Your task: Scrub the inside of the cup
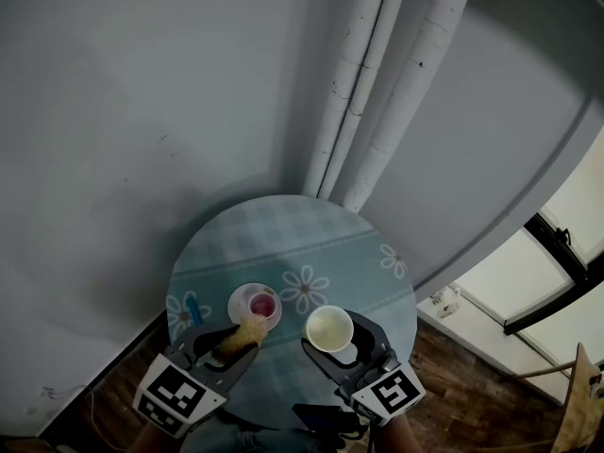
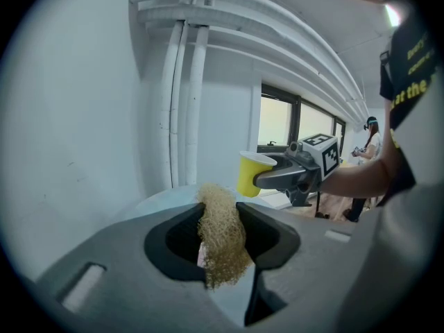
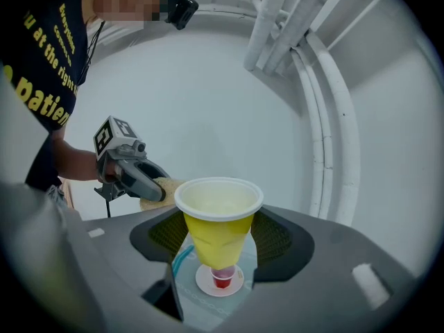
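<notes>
My right gripper is shut on a yellow cup with a white rim, held upright above the round table. In the right gripper view the cup fills the space between the jaws, and its inside looks pale and empty. My left gripper is shut on a tan fibrous scrubber, to the left of the cup and apart from it. The scrubber sticks up between the jaws in the left gripper view, with the cup beyond it to the right.
A white saucer holding a small red cup lies on the checked, daisy-printed cloth between the grippers. A blue item lies at the table's left edge. White pipes run up the wall behind the table.
</notes>
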Tool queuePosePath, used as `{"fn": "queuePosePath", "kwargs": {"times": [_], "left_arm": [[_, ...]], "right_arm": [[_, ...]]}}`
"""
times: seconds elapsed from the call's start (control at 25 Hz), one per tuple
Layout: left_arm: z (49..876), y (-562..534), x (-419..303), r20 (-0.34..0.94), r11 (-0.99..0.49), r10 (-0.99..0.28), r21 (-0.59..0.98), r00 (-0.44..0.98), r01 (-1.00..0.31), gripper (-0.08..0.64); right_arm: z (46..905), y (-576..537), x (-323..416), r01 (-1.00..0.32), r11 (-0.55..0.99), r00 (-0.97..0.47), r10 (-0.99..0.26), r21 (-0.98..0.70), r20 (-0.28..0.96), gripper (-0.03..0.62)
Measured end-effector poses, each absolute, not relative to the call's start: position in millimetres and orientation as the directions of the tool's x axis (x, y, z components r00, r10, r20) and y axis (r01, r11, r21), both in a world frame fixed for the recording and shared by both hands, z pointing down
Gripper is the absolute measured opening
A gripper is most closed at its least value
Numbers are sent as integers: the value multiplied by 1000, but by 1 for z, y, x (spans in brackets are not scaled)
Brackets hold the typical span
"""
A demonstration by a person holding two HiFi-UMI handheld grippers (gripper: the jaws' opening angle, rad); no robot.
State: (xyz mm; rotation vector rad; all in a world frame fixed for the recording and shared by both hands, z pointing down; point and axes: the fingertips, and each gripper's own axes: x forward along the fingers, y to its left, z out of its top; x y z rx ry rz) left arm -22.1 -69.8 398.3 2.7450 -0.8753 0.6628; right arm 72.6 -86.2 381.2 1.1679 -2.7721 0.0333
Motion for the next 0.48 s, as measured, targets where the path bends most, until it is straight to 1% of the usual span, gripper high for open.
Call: {"fn": "queuePosePath", "kwargs": {"times": [0.24,0.48], "left_arm": [[402,-68,-17,403,-822,-493,73,771,-564,140],[417,-62,-14,401,-835,-480,64,780,-547,140]], "right_arm": [[396,-91,87,-741,671,-667,-733,-12,135,290],[405,-95,102,-764,645,-639,-755,-13,146,290]]}}
